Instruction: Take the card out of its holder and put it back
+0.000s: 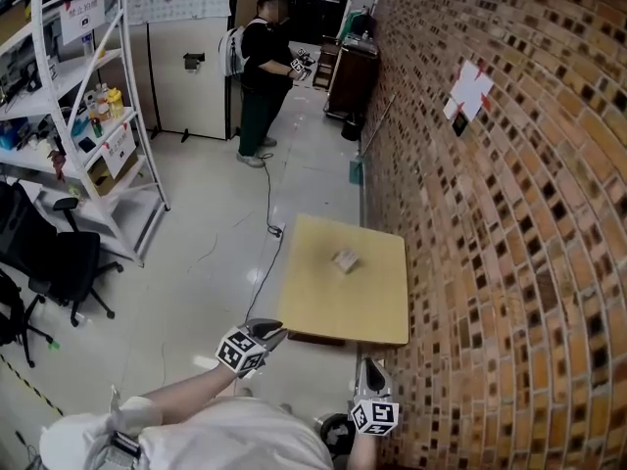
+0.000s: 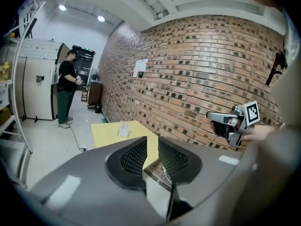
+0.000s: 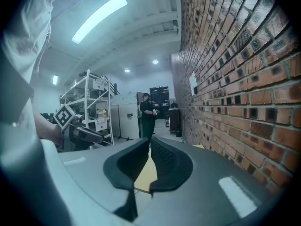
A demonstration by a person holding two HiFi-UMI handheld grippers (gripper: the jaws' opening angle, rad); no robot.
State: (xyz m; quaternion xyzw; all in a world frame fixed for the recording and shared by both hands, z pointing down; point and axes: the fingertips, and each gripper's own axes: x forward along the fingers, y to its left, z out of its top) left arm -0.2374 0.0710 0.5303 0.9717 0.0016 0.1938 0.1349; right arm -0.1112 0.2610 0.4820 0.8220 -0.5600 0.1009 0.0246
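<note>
A small pale card holder (image 1: 345, 259) with its card stands on the yellow table (image 1: 323, 311), a little beyond the table's middle; it also shows far ahead in the left gripper view (image 2: 123, 129). Both grippers hang in the air short of the table's near edge, well away from the holder. My left gripper (image 1: 263, 338) (image 2: 152, 145) has a narrow gap between its tips and nothing in it. My right gripper (image 1: 373, 372) (image 3: 150, 142) is shut with its tips touching and empty. Each gripper shows in the other's view, the right gripper (image 2: 211, 117) and the left gripper (image 3: 96, 138).
A brick wall (image 1: 490, 213) runs along the table's right side, with white paper (image 1: 468, 91) stuck on it. A person (image 1: 260, 76) stands far off by a partition. White shelving (image 1: 88, 116) and an office chair (image 1: 49, 262) are at the left. A cable (image 1: 269, 204) lies on the floor.
</note>
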